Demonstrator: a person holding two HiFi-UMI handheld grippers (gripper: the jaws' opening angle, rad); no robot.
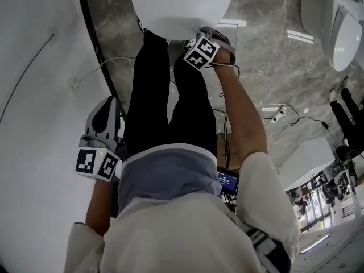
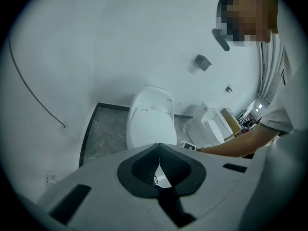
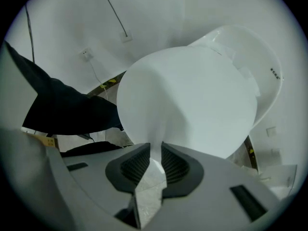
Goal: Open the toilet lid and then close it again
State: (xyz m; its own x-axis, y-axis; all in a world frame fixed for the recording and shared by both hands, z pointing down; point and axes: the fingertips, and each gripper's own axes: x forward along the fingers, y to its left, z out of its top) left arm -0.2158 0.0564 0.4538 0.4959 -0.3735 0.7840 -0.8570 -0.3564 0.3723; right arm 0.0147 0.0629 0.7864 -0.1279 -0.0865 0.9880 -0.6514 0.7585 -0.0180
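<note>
At the front rim, right gripper [image 3: 155, 150] pinches the lid [image 3: 192, 100], apparently still down; left gripper [image 2: 159, 166] hangs aside, jaws together, empty; opening looks barely begun; next, swing the lid up.

Toilet lid [image 1: 182, 7] beyond top edge.

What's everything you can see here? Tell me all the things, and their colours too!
toilet lid: one, white, top middle of head view
second toilet: one, white, top right of head view
floor: grey marble, under the toilets
wall: white, on the person's left
trousers: black, middle of head view
top: white, bottom of head view
left tool: one, grey, jaws together, empty, beside the left leg
right tool: one, grey, jaws clamped on the lid's front edge
</note>
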